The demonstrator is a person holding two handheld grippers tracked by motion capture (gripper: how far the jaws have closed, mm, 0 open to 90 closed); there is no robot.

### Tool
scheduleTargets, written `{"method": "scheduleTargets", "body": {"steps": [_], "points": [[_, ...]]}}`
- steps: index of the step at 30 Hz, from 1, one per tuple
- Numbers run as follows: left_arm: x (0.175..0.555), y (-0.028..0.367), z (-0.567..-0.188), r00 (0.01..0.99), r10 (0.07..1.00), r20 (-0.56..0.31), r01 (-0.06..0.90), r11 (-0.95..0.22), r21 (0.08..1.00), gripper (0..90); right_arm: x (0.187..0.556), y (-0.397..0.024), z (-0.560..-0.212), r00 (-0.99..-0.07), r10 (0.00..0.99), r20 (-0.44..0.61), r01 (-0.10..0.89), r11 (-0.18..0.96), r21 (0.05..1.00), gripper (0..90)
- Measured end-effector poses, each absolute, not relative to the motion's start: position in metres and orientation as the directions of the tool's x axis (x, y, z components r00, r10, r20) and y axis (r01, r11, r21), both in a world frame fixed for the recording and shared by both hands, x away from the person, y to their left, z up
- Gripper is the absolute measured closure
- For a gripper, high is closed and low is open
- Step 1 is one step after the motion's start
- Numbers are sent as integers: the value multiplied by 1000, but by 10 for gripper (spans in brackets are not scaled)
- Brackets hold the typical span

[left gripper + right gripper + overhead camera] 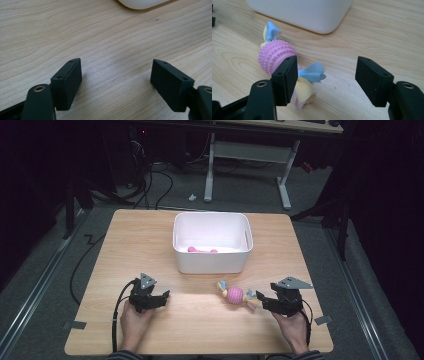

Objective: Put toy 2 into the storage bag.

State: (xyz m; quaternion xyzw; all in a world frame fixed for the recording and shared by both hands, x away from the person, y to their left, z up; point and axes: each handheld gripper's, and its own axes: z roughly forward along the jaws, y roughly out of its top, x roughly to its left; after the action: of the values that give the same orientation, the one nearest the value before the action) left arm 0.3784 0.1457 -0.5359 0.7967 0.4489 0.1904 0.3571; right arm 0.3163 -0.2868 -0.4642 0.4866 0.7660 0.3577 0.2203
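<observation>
A pink studded ball toy (235,294) with blue and yellow cloth tails lies on the wooden table (150,235) in front of the white bin (212,266). My right gripper (260,301) stands open just right of it, its fingertips near the cloth tails; in the right gripper view the toy (275,57) sits behind the left jaw and nothing is between the jaws. My left gripper (165,296) rests open on the table at the front left, and the left gripper view has bare wood between its jaws (116,72). A pink object (201,250) lies inside the bin.
The white bin stands at the table's middle back; its rounded corner (322,23) is close behind the toy. Tape marks (74,324) sit near the front corners. Beyond the table are a grey floor, cables and a white desk frame (285,185).
</observation>
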Motion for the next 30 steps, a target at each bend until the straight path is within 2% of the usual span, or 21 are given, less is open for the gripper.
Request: {"method": "scheduleTargets", "body": {"steps": [30], "points": [[378, 146, -536, 525, 851, -18, 579, -341, 741, 255, 332, -237, -463, -590, 807, -3, 570, 419, 707, 339]]}}
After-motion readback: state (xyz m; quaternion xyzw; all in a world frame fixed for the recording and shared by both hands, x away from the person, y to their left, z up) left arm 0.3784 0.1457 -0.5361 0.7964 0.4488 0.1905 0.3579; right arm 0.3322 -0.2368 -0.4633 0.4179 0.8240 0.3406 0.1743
